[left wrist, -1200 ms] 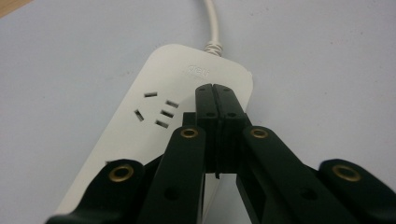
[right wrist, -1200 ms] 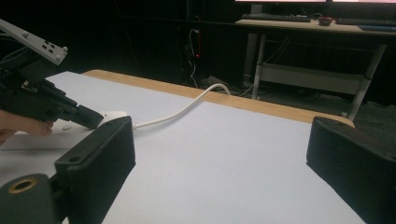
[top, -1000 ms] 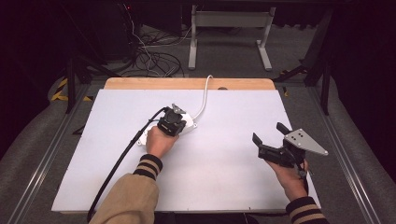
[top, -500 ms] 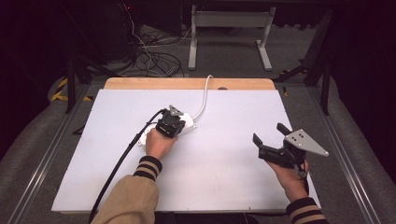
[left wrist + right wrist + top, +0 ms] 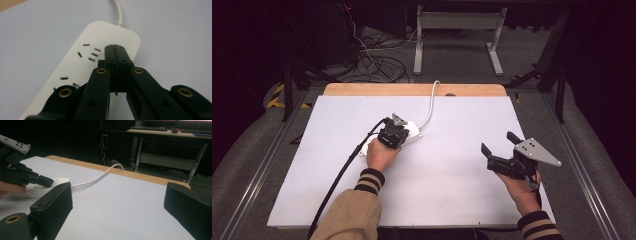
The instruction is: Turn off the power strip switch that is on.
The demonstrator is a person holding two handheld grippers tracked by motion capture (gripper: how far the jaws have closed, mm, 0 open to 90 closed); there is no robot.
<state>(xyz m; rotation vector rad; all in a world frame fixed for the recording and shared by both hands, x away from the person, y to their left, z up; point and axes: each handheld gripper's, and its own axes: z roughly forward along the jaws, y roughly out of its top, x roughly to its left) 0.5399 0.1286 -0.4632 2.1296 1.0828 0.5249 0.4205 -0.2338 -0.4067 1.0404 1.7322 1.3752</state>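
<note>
A white power strip lies near the middle of the white tabletop, and its white cord runs off over the far edge. My left gripper is shut, its tips resting on the top face of the power strip beside a socket, with nothing between the jaws. In the left gripper view the closed tips of the left gripper sit near the cord end. My right gripper is open and empty, held over the table's right side. The right gripper view shows the left gripper on the strip.
A wooden strip borders the table's far edge. A black cable trails from the left gripper toward the front left. Tangled cables and a metal desk frame stand on the floor beyond the table.
</note>
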